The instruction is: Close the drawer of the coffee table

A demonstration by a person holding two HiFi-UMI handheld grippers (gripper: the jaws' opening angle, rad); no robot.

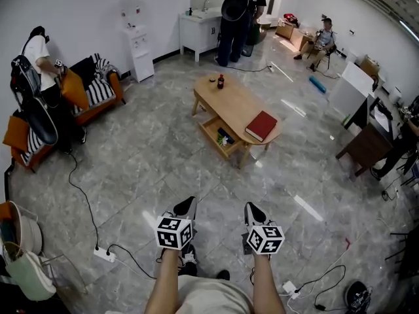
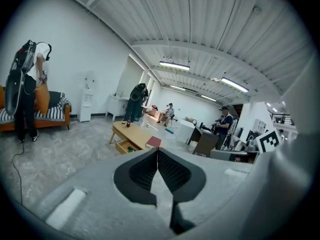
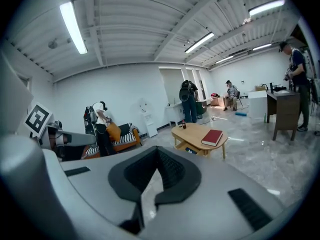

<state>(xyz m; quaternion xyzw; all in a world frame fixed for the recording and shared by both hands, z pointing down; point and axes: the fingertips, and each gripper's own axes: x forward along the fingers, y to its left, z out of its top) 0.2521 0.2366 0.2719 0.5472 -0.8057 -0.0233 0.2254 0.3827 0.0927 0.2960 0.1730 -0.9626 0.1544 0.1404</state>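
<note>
**A:** At the centre of the head view, what stands on that grey marbled floor (image 1: 150, 169)?

**B:** The wooden coffee table (image 1: 229, 100). Its drawer (image 1: 218, 135) is pulled out on the lower left side (something dark lies in it, too small to name).

**A:** And the room around it?

**B:** White walls and glossy tiles with streaks of glare. An orange sofa (image 1: 98, 97) with striped cushions sits at the upper left. A water dispenser (image 1: 139, 51) is just right of it, and a white cabinet (image 1: 198, 33) is at the top.

**A:** Counts?

**B:** One red book (image 1: 261, 125) lies on the table's near end and one bottle (image 1: 220, 82) stands at its far end. There are four people. One person (image 1: 40, 57) is by the sofa, and the others are at the cabinet, seated at the upper right, and at the right edge. Two white power strips (image 1: 103, 254) lie along the bottom.

**A:** The grippers?

**B:** Two, at the bottom centre, well apart from the table. The left gripper (image 1: 188, 205) has its jaws pressed together on nothing. The right gripper (image 1: 253, 208) is the same.
</note>
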